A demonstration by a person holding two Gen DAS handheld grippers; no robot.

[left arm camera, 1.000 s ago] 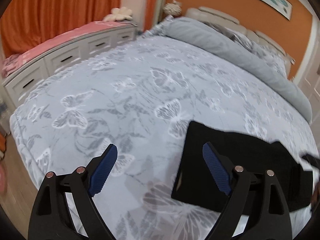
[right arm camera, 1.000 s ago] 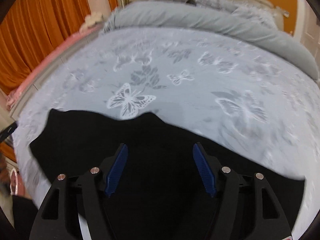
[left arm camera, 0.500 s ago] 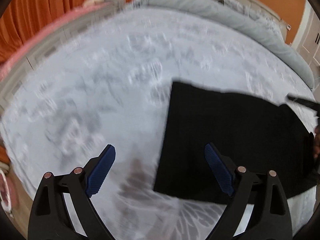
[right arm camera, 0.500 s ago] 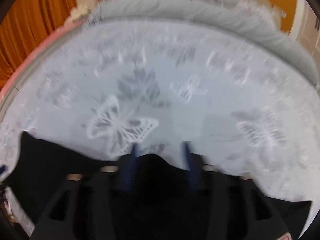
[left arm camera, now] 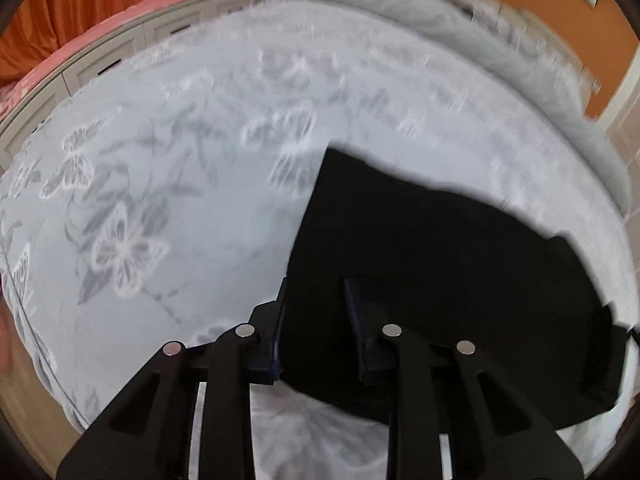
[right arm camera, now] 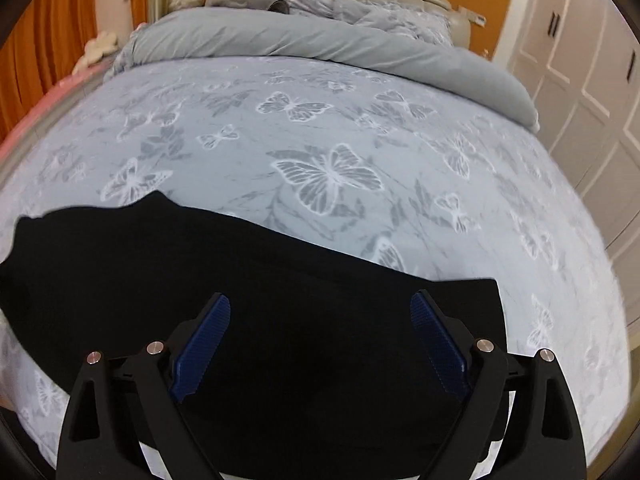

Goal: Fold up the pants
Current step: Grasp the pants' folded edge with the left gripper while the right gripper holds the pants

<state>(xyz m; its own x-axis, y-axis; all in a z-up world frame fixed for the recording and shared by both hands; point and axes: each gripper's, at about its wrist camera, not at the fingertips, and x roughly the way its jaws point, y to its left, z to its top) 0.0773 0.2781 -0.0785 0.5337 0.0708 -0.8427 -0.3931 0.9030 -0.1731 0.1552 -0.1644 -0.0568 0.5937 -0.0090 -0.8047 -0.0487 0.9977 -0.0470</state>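
- Bedroom with orange walls and orange curtains (right arm camera: 24, 60); grey butterfly-print bedspread (right arm camera: 320, 140) covers the bed, rolled grey duvet (right arm camera: 320, 44) lies along the headboard end.
- White drawer unit (left arm camera: 100, 64) with a pink top runs beside the bed on the left; white closet doors (right arm camera: 580, 100) on the right.
- Black pants (left arm camera: 440, 260) lie flat on the bedspread near its front edge, stretched sideways.
- Left gripper (left arm camera: 314, 312): at the left end of the pants, jaws closing, narrow gap. Black fabric sits between the fingers; edge of the cloth runs along the left finger. Can't tell if the pads are pressing it yet; view is blurred.
- Right gripper (right arm camera: 320, 344): above the right part of the pants, jaws opening and spread wide, blue pads (right arm camera: 436, 344) clear of the fabric, nothing held.
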